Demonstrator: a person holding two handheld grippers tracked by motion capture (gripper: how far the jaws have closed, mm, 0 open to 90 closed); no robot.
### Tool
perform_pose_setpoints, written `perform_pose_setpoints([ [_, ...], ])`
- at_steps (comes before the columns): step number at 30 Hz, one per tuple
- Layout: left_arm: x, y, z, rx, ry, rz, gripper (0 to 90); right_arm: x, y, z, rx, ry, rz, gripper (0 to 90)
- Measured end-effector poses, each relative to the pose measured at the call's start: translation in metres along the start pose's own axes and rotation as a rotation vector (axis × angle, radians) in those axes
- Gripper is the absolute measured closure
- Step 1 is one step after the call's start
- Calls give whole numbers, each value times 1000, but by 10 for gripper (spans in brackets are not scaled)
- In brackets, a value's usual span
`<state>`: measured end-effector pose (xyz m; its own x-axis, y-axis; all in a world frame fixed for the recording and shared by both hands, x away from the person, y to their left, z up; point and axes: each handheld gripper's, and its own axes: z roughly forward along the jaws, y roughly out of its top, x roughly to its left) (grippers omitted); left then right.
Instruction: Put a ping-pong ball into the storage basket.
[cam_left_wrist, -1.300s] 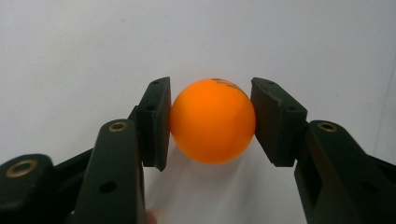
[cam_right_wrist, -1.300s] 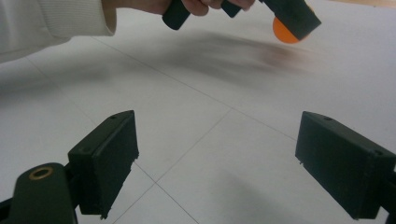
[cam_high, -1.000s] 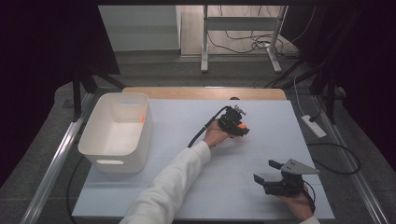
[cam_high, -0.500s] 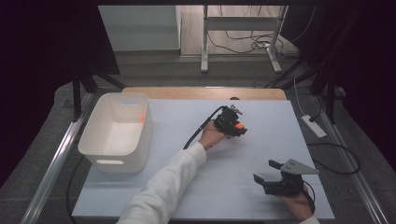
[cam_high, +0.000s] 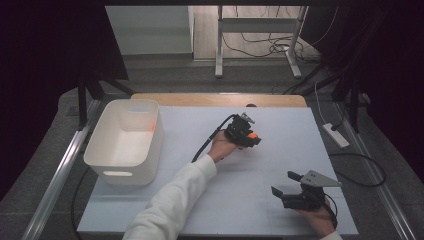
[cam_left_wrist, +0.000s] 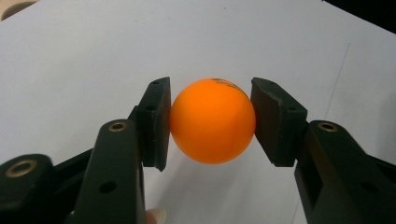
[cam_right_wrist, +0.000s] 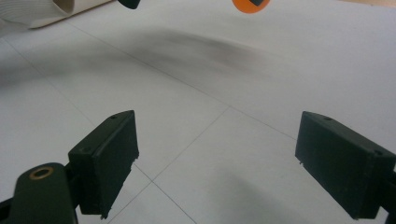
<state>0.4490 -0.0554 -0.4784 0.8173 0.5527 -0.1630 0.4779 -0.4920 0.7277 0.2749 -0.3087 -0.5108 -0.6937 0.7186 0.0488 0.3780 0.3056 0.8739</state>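
A: What is the biggest thing here?

B: The white table (cam_high: 280, 165). It covers most of the high view. On its left part stands a white bin (cam_high: 125, 142), with a handle slot in the near wall.

A: And the hands?

B: The left arm in a white sleeve (cam_high: 170, 205) reaches to the middle of the table. The left gripper (cam_left_wrist: 211, 122) has its two pads pressed on an orange ball (cam_left_wrist: 212, 121), one pad on each side. In the high view the ball (cam_high: 253, 135) is at the tip of that gripper, to the right of the bin and well apart from it.

A: Does the ball touch the table?

B: I cannot tell this surely.

A: The other gripper?

B: The right gripper (cam_right_wrist: 229, 168) is near the right front corner of the table. Its jaws stand wide apart, with nothing between them, only the table surface.
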Motion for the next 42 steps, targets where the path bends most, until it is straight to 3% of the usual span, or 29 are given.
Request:
perform_pose_setpoints([
  [23, 0, -20, -40, -81, -7, -15, 508, 0, 0, 1, 6, -6, -5, 132],
  [42, -3, -29, -71, -108, 3, -4, 507, 0, 0, 2, 6, -12, -5, 132],
])
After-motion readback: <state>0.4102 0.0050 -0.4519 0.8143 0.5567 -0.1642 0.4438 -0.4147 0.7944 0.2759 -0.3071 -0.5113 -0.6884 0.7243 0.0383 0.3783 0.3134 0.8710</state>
